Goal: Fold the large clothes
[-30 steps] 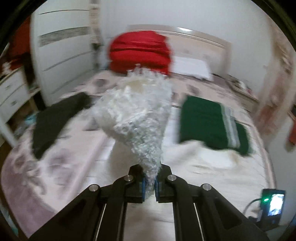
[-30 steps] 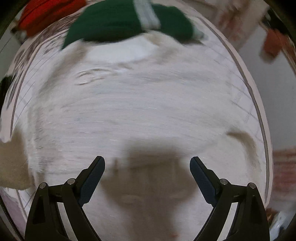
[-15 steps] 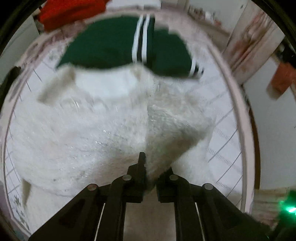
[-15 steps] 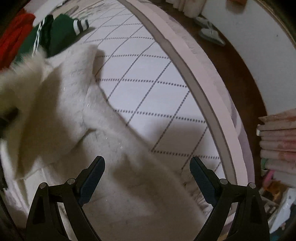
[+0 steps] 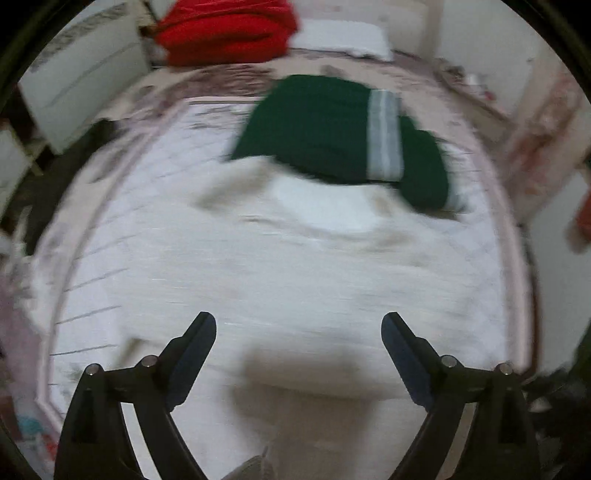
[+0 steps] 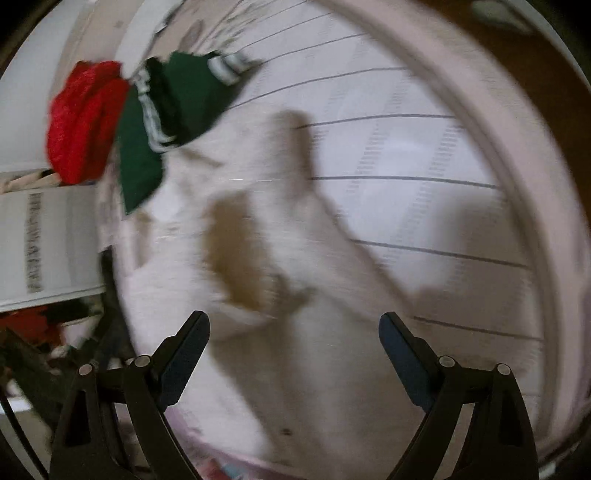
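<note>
A large fluffy white garment lies spread on the bed; it also shows in the right wrist view with a sleeve folded over its body. My left gripper is open and empty, hovering above the garment. My right gripper is open and empty above the garment's lower part. Both views are motion-blurred.
A folded green garment with white stripes lies beyond the white one, also seen in the right wrist view. A red bundle sits by the headboard. The bed's pink border runs along the right. White drawers stand at the left.
My left gripper was shut on the white garment's sleeve, carried it across and has let go; it is now open. The right gripper stayed open and swung over the garment.
</note>
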`<state>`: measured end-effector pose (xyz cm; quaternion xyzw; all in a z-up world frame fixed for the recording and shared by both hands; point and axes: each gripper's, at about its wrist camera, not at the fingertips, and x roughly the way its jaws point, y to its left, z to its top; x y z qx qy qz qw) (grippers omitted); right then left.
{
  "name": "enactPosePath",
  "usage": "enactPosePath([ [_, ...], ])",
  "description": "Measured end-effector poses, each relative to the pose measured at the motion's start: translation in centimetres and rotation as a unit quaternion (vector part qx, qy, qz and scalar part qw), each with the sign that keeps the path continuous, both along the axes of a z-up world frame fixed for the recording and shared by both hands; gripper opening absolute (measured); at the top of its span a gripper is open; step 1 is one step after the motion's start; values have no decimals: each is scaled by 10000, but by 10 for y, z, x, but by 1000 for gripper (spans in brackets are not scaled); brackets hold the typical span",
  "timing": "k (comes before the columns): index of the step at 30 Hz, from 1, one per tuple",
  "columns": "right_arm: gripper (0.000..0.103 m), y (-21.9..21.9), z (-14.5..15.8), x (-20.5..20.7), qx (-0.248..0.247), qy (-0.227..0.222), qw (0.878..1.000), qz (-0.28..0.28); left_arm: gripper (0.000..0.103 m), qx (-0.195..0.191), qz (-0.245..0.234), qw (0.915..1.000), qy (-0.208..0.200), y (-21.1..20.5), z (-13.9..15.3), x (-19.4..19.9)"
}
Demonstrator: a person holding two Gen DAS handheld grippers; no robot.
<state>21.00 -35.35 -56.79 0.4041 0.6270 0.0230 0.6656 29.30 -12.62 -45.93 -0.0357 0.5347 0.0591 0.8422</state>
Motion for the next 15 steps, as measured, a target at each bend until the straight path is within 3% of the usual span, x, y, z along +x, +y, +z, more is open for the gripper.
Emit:
enactPosePath([
  [2, 95, 14, -4, 18, 157, -82, 9997, 177, 92, 498, 243, 9983, 198, 30, -22, 6],
  [5, 93, 52, -31, 58, 290, 34, 9960, 843, 92, 800, 540, 9942, 473, 62, -51, 13],
  [6, 78, 59, -37, 64, 321, 76, 9946, 980, 92, 892, 632, 9923, 580, 72, -61, 18],
  [7, 44, 71, -46, 73, 308, 163, 9921, 1207, 92, 942, 692, 9911, 639, 80, -68, 20],
  [8, 25, 79, -50, 81, -2, 234, 9901, 1387, 92, 986, 751, 9901, 655, 87, -73, 23],
  [11, 9, 75, -33, 90, -559, -199, 9916, 1147, 92, 997, 782, 9898, 655, 95, -81, 25],
  [13, 9, 70, -17, 96, -1037, -535, 9866, 1137, 92, 917, 805, 9898, 732, 95, -88, 30],
  [15, 10, 74, -33, 106, -1080, -208, 9822, 1522, 92, 890, 864, 9883, 887, 93, -97, 34],
])
